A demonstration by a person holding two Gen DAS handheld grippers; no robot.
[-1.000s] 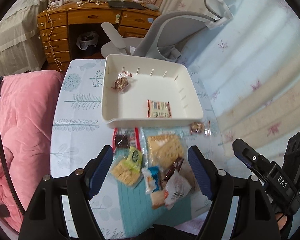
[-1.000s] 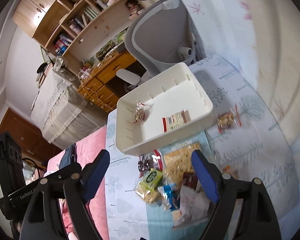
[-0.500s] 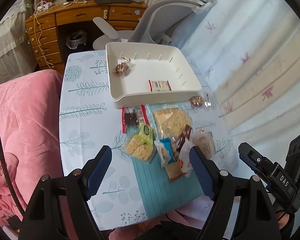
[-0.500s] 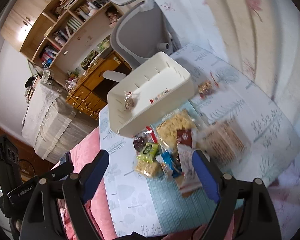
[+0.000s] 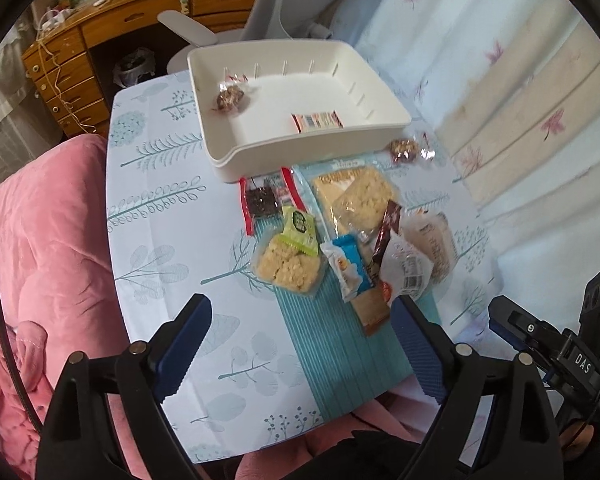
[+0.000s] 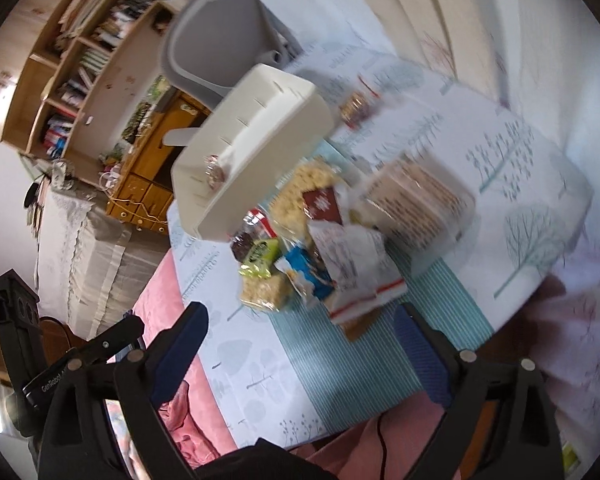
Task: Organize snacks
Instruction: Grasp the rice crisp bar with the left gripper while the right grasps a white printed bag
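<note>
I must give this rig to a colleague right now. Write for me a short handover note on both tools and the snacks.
Left tool: open, empty; its jaws have just been opening.
Right tool: open, empty; its jaws have also just been opening.
White tray: holds two snacks, a wrapped brown candy and a small red-and-white packet.
Snack pile: lies on the table in front of the tray; one more wrapped candy sits at the tray's right corner.
Done: two snacks in the tray.
Left: the pile and the loose candy.
</note>
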